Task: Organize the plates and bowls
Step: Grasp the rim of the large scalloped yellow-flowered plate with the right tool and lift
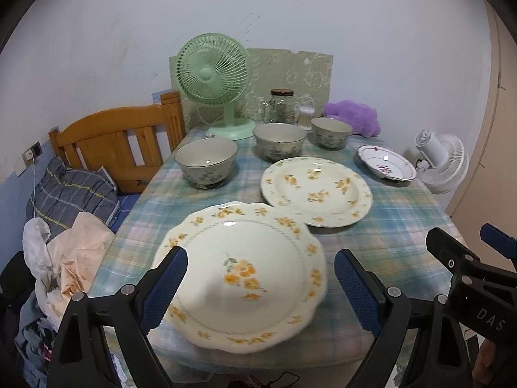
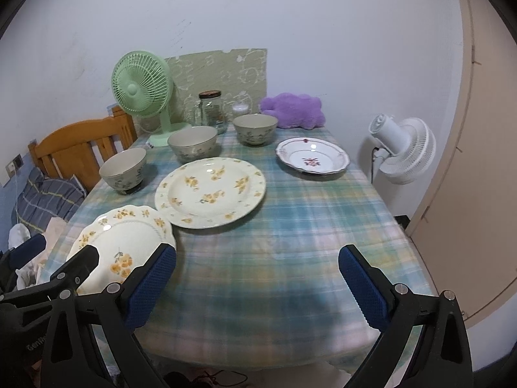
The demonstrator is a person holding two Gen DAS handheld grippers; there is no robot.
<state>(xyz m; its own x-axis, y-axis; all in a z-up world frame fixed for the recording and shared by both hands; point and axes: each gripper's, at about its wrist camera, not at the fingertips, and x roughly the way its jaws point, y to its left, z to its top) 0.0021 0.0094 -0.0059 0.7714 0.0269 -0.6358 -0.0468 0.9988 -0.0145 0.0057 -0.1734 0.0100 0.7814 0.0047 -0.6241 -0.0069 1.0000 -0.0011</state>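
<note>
A scalloped cream plate with yellow flowers (image 1: 239, 274) lies at the front left of the plaid-clothed table (image 2: 290, 226). My left gripper (image 1: 260, 281) is open above it, one blue pad on each side, not touching it. Just behind lies a second yellow-flowered plate (image 1: 316, 190) (image 2: 210, 190). A white plate with a red pattern (image 2: 311, 155) sits at the far right. Three grey-green floral bowls (image 1: 206, 161) (image 1: 279, 140) (image 1: 331, 132) stand in a row at the back. My right gripper (image 2: 258, 281) is open over bare cloth at the front, holding nothing.
A green fan (image 1: 211, 74), a glass jar (image 1: 282, 106) and a purple plush (image 1: 353, 116) line the back edge. A white fan (image 2: 400, 148) and a door (image 2: 478, 129) are on the right. On the left are a wooden headboard (image 1: 113, 142) and piled clothes (image 1: 64, 258).
</note>
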